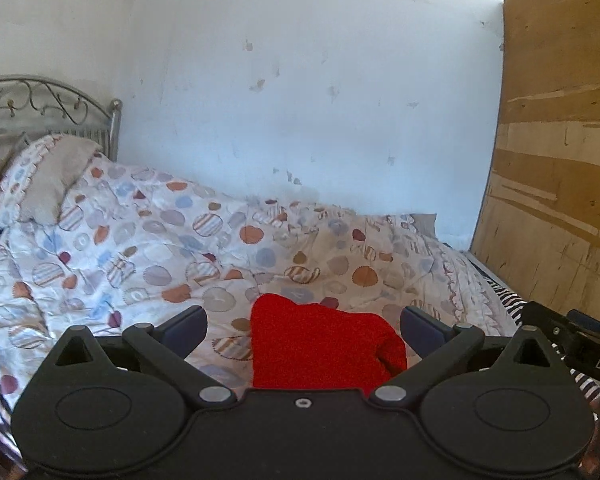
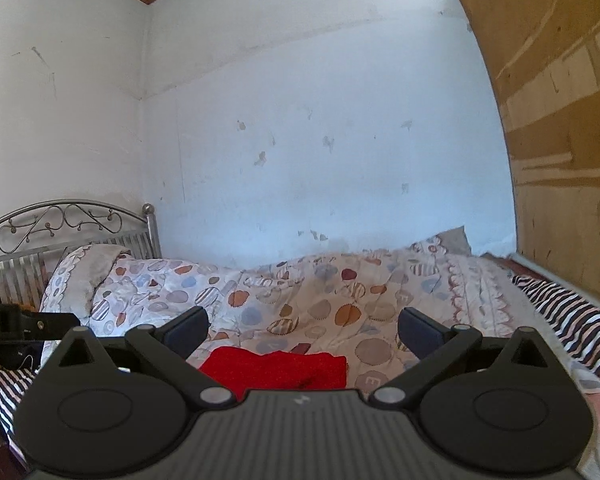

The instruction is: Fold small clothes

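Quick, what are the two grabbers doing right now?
Left gripper: open, holding nothing, above the red garment.
Right gripper: open, holding nothing.

I see one red garment (image 1: 320, 344) — a small piece of fuzzy, solid-colour fabric with no visible print — lying on the patterned quilt (image 1: 148, 240) that covers the bed. In the left wrist view it appears folded into a compact block with a peaked far-left corner and a rounded roll along its right edge. In the right wrist view it lies low and flat — a wide rectangle (image 2: 276, 368) with one dark crease near its close edge.
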Action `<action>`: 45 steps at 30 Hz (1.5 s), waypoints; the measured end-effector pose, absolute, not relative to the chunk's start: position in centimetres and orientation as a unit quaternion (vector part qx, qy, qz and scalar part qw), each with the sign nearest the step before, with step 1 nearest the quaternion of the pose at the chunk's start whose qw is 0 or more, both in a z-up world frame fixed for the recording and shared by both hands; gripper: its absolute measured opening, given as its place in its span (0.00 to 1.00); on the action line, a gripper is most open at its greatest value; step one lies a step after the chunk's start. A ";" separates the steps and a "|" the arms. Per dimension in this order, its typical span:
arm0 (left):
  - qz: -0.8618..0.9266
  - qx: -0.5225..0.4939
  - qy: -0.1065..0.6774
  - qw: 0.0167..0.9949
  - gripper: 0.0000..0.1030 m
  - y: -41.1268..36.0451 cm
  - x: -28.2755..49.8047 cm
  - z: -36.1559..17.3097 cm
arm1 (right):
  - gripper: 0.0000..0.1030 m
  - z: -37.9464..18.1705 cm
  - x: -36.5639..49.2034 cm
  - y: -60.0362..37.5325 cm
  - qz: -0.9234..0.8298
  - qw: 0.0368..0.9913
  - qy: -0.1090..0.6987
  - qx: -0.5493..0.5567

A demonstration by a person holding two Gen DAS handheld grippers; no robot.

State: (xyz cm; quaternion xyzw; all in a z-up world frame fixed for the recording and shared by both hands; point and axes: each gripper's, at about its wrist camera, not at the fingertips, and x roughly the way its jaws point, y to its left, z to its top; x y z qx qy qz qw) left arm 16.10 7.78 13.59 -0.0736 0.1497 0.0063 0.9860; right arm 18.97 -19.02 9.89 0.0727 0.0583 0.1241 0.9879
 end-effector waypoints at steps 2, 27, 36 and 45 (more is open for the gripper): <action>0.012 -0.068 0.145 0.987 0.99 8.0 14.5 13.2 | 1.00 9.6 17.3 -18.9 0.123 0.989 0.053 0.067; 0.056 -0.054 0.173 0.982 0.99 9.9 4.3 3.0 | 1.00 0.5 5.6 -16.9 0.054 0.994 0.084 0.048; 0.059 -0.056 0.197 0.977 0.99 10.1 4.9 0.8 | 1.00 -1.2 6.0 -16.3 0.059 0.991 0.113 0.036; 0.056 -0.053 0.208 0.975 0.99 9.6 5.4 0.4 | 1.00 -1.6 6.5 -16.4 0.063 0.989 0.126 0.039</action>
